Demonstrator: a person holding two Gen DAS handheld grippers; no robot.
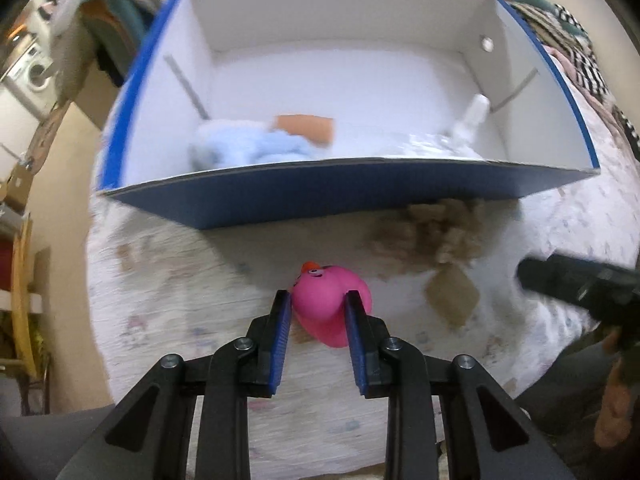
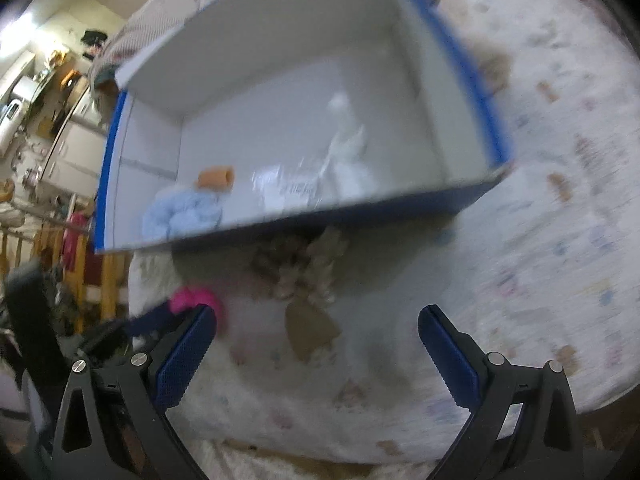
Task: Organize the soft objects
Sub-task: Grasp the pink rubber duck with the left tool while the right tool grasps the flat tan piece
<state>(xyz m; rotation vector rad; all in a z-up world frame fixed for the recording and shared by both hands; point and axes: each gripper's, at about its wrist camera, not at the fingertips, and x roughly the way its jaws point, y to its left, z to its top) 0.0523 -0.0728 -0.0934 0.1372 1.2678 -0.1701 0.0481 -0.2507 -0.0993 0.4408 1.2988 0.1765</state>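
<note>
Pink rubber duck pinched between the blue pads of the left tool, narrow grip, pads pressing on both flanks, head and orange beak poking out past the tips toward the box. Sitting low over the patterned bedspread, can't tell whether lifted clear or touching it.

Blue box straight ahead of the left tool, near wall just beyond the duck, white inside wide open on top. Already in there: light blue fluffy thing with an orange piece on the left side, white stuff on the right. So for the duck: up and forward over that near wall, then drop, probably into the free middle.

Brown fluffy toy lying on the bed right against the outside of the box's near wall, tan flap pointing back toward the tools. Right tool gaping wide, nothing in it, aimed down with the brown toy dead ahead between the fingers' line. Definitely the nearer one for that toy; left one busy anyway. Pretty blurry though, so exact edges of the toy hard to call
</note>
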